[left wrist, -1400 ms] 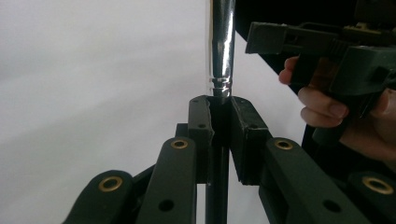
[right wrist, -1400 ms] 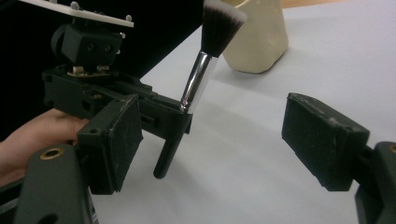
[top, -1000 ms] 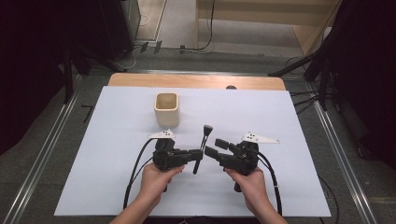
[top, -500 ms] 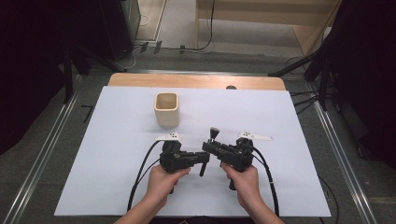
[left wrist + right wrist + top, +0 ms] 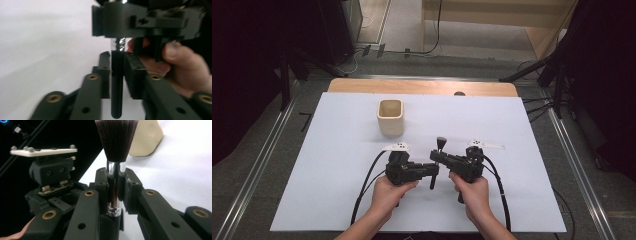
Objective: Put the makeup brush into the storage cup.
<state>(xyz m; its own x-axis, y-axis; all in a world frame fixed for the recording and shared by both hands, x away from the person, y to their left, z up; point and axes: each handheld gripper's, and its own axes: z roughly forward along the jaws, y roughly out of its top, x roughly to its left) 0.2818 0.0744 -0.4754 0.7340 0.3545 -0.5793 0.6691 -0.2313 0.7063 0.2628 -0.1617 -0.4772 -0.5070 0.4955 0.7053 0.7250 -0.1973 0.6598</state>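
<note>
Makeup brush point(image 5: 115, 157), held between my two grippers above the white table sheet point(image 5: 332, 170) near the person's edge, stands roughly upright with its dark bristle head uppermost and its black handle pointing down. In the high view, my right gripper point(image 5: 438, 156) reaches in from the right and my left gripper point(image 5: 432, 172) from the left, so that their tips meet at the brush; each gripper is carried in one of the person's hands, which enter from the bottom. In the right gripper view, both black jaws are pressed against the shiny metal ferrule point(image 5: 114, 190) just below the bristles, having just been closing onto it; the grip there is narrow and firm. In the left gripper view, the black handle point(image 5: 117, 85) runs down between my left jaws, which have just been opening slightly; a thin gap shows at one pad, though the picture is blurred and I cannot tell whether the other pad touches. The same view shows the right gripper point(image 5: 120, 32) directly above, with the person's hand point(image 5: 180, 70) behind it. A beige square cup point(image 5: 390, 117) stands on the sheet, well apart, toward the far left of the grippers.
</note>
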